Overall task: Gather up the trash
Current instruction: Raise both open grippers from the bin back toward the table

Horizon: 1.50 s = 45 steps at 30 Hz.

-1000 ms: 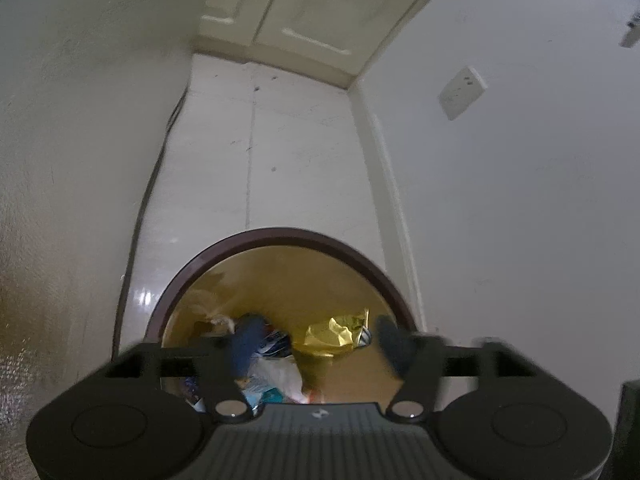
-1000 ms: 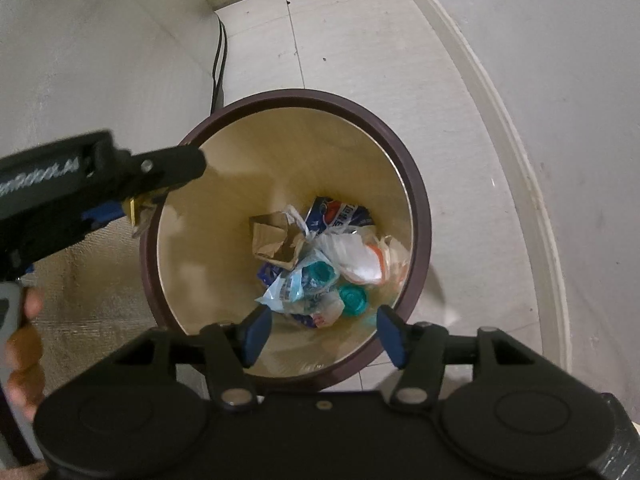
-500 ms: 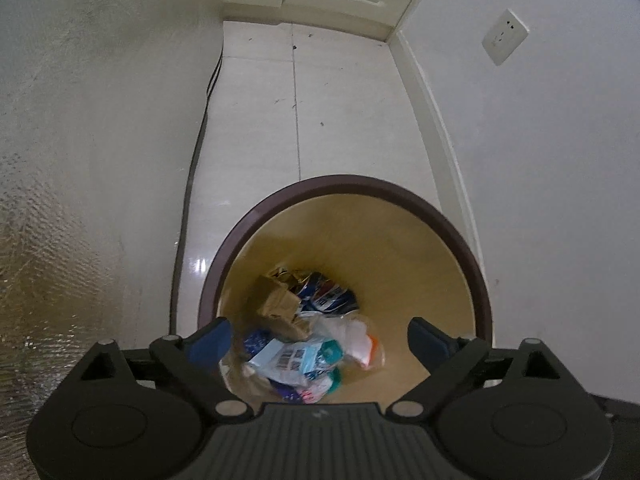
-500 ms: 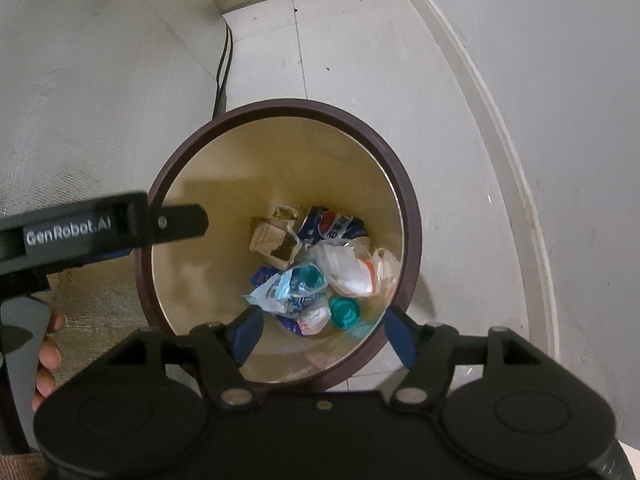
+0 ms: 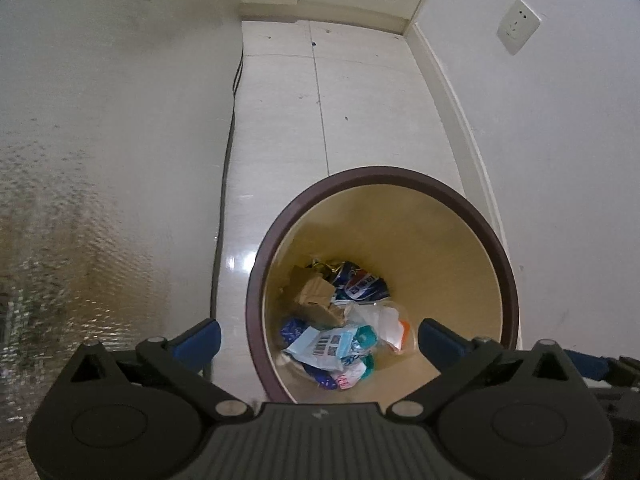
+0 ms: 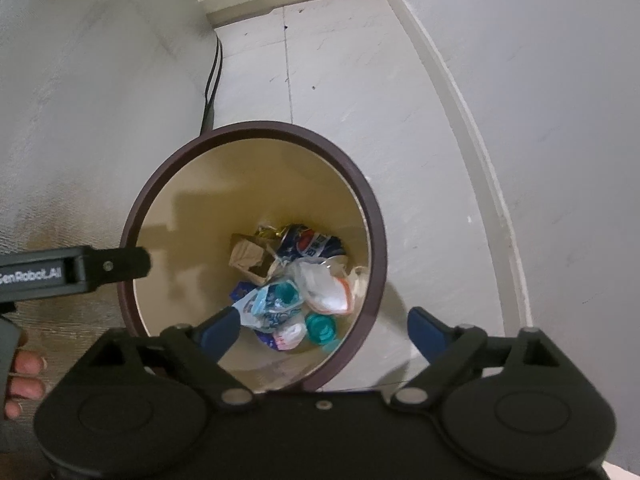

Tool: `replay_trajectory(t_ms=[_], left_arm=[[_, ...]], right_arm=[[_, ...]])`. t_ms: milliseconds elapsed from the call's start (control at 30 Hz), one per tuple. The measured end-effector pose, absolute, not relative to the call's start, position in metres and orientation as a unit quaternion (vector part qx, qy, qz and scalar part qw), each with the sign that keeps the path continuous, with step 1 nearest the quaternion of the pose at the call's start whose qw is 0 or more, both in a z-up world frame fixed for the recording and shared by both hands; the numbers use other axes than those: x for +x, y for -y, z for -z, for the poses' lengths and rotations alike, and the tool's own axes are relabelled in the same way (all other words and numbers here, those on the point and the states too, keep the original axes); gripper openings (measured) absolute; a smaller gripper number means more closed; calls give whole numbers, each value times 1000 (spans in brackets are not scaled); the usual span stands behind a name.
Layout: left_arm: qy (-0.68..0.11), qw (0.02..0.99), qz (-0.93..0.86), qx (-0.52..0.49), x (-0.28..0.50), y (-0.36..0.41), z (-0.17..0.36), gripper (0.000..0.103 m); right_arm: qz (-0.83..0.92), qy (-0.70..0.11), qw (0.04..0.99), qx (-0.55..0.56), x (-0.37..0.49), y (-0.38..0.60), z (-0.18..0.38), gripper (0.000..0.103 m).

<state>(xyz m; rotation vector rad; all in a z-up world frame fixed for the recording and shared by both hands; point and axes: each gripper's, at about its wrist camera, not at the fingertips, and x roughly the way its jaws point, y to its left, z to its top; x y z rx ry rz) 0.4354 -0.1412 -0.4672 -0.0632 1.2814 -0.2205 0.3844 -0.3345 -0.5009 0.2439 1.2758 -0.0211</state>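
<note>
Down on the floor we see the bin [image 5: 384, 184] holding crumpled trash [image 5: 340, 320], its near rim hidden behind our left tongs [image 5: 316, 340] and right tongs [image 6: 324, 328], both spread wide, empty.

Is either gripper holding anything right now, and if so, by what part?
Nothing is held. The left gripper and right gripper are both open and empty above the trash bin.

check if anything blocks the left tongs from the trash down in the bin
Nothing visible does. The left tongs hang open over the bin, whose mouth has no lid, and the trash pile lies exposed at the bottom. The right tongs are open and empty too.
</note>
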Motion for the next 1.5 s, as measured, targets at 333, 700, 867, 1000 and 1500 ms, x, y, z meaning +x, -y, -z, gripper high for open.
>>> replay_trajectory(t_ms=[333,700,867,1000,1500], left_arm=[[-600,795,86,-1,420,132,464,103],[-592,802,77,15,400,124,448,103],[-585,808,72,13,390,123,436,103],[-573,816,75,9,378,124,421,103],[-525,846,87,11,313,125,348,103]], right_arm=[[24,-579,808,105,378,345,490,103],[40,-567,819,86,371,350,477,103],[45,-562,822,82,366,350,468,103],[46,-556,826,82,358,352,457,103],[49,-508,856,87,290,346,376,103]])
